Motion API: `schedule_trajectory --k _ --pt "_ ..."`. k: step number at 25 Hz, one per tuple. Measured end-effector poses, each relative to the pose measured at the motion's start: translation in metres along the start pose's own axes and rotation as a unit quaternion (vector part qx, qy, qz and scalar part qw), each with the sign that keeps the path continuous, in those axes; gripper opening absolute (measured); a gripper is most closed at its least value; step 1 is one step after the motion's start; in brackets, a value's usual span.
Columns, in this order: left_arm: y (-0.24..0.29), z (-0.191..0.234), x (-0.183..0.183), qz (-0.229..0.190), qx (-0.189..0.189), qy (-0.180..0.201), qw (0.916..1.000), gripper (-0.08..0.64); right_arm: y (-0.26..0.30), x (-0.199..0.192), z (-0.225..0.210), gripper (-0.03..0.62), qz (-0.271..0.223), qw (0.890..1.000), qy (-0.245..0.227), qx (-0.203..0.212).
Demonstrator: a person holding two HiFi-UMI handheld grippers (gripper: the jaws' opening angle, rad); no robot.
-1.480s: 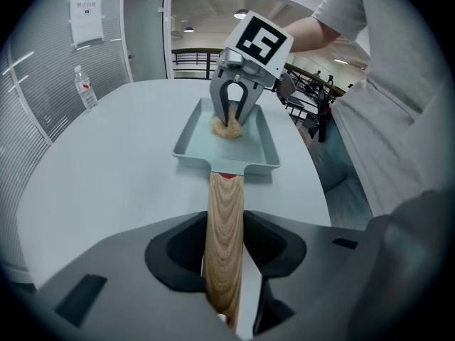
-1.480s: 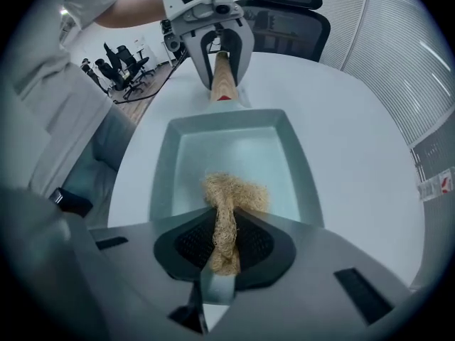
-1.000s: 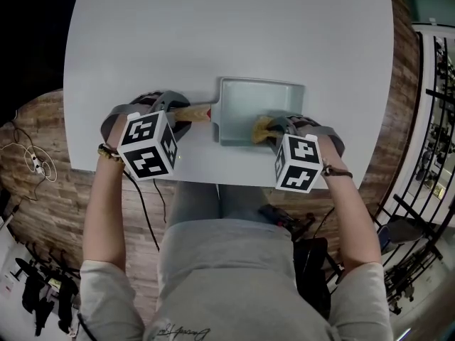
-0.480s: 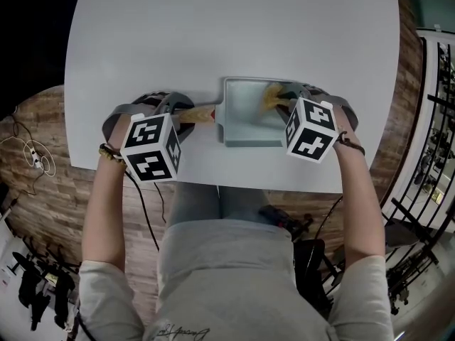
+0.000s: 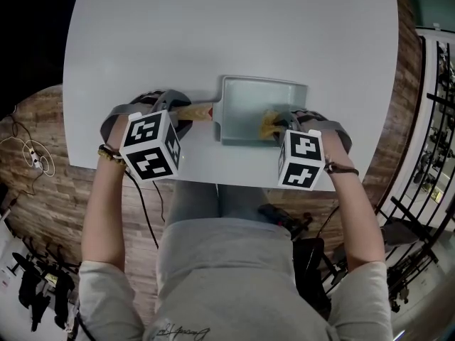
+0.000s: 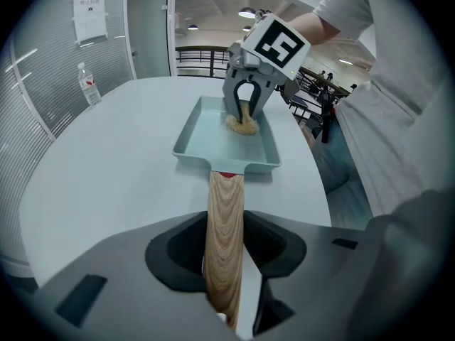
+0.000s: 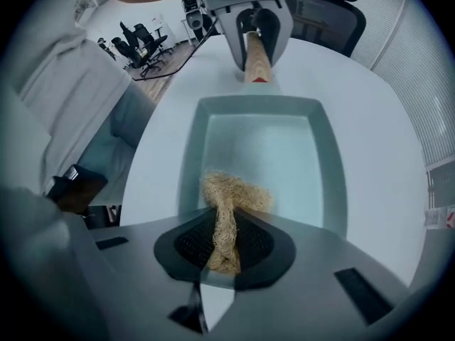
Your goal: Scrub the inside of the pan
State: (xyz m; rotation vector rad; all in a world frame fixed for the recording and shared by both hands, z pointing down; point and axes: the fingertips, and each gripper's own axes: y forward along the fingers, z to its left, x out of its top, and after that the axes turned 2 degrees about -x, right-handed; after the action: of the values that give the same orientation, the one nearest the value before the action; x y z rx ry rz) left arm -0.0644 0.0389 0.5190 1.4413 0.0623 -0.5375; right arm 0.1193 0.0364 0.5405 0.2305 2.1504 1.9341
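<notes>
- The left gripper (image 6: 226,258) pinches the wooden handle (image 6: 225,197), steadying the pan (image 7: 328,169).
- The right gripper (image 7: 226,244) pinches a fibre scrubber (image 7: 238,194) against the pan floor beneath it; scrubbing seems under way, unfinished.

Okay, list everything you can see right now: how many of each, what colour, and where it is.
table: one, white, under everything.
pan: one, pale teal, rectangular, on the table near the person.
pan handle: one, light wood, on the pan's left side.
scrubber: one, tan fibre, inside the pan toward its near side.
water bottle: one, clear with a red label, standing on the table far from the pan.
floor: brown wood, around the table.
left hand-held gripper: one, grey, shut on the pan handle.
right hand-held gripper: one, grey, shut on the scrubber.
</notes>
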Motion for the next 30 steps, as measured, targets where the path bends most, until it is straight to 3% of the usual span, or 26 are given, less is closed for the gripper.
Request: schedule_trajectory --k 6,20,25,30 --pt "0.0 -0.001 -0.001 0.003 -0.003 0.022 0.9997 0.155 0.003 -0.001 0.01 0.066 0.002 1.0 -0.014 0.003" --pt "-0.002 -0.004 0.0 0.0 -0.008 0.029 0.9996 0.155 -0.005 -0.005 -0.076 0.067 0.007 0.999 0.012 -0.038" --pt "-0.001 -0.003 0.001 -0.004 0.0 0.011 0.9999 0.155 -0.004 -0.008 -0.069 0.066 0.018 0.998 -0.003 -0.058" --pt "0.0 0.0 -0.001 0.006 0.004 0.014 0.9999 0.156 -0.001 -0.008 -0.049 0.066 0.025 0.998 -0.018 -0.051"
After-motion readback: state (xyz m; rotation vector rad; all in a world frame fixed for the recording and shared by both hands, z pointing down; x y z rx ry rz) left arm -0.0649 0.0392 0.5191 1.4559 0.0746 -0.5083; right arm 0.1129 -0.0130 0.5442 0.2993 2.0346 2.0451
